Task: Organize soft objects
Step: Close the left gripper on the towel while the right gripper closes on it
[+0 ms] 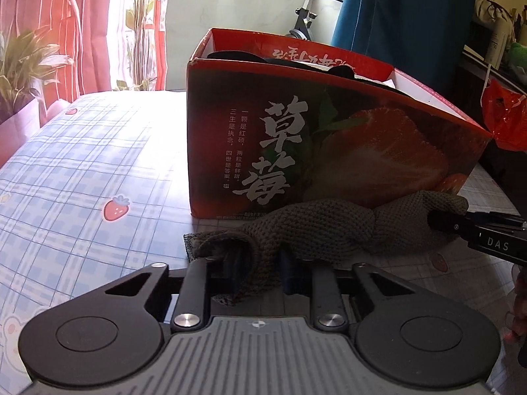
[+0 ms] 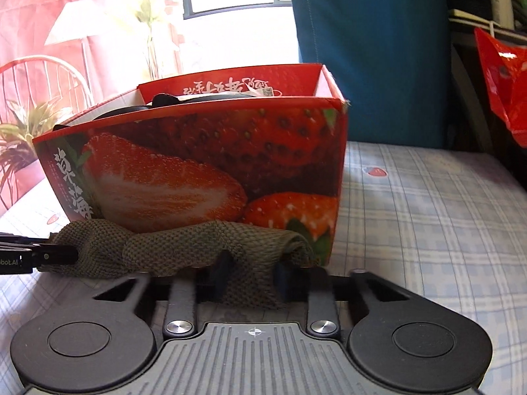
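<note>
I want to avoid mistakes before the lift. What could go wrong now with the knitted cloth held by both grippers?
1. The olive-grey knitted cloth lies against the foot of the red strawberry-printed cardboard box; lifting may drag or tip the box.
2. The left gripper and right gripper each pinch one end; pulling apart could slip the cloth free.
3. Dark items already fill the box, so the cloth may hang over its rim.

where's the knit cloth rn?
Knit cloth is stretched between left gripper and right gripper, low in both views, in front of the strawberry box.
</note>
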Tool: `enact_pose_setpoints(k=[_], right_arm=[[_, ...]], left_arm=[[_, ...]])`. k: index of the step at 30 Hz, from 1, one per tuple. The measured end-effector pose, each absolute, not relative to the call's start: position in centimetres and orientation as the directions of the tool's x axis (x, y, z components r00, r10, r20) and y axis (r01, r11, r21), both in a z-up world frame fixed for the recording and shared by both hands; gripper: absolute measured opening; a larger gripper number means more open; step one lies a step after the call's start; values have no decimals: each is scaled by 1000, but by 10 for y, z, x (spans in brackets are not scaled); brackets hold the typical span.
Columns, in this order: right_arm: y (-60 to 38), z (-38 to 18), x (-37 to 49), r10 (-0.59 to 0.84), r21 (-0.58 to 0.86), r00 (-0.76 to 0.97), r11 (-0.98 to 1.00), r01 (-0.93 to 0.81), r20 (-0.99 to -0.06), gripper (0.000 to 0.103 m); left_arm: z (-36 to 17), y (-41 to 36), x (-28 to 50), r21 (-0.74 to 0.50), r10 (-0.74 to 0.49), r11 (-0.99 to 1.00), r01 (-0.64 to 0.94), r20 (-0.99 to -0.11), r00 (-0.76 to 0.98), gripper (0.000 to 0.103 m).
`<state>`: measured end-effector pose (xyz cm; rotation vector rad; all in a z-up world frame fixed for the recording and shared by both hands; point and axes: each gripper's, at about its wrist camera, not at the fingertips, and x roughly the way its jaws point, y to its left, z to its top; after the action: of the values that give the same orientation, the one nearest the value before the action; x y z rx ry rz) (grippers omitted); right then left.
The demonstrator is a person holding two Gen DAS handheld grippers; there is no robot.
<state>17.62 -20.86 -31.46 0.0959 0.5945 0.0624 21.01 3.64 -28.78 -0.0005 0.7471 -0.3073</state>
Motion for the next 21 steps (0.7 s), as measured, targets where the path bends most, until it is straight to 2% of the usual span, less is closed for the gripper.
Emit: enact_pose_setpoints(k=[1, 7, 16, 21], right_arm=[[-209, -315, 174, 87, 111, 827, 993, -31, -555, 7], [-211, -309, 155, 124, 170, 843, 985, -40, -524, 7], [-199, -284, 109, 167, 243, 888, 968, -65, -428, 6], [-195, -264, 90, 171, 208, 909, 973, -96, -380, 6]], left_arm=[[-287, 38, 209, -120, -280, 955, 271, -665, 692, 18], [-278, 44, 187, -152, -283, 958, 243, -637, 717, 16], [-250, 52, 148, -201, -295, 955, 218, -569, 768, 16], [-229, 57, 134, -198, -291, 956, 218, -519, 804, 16]])
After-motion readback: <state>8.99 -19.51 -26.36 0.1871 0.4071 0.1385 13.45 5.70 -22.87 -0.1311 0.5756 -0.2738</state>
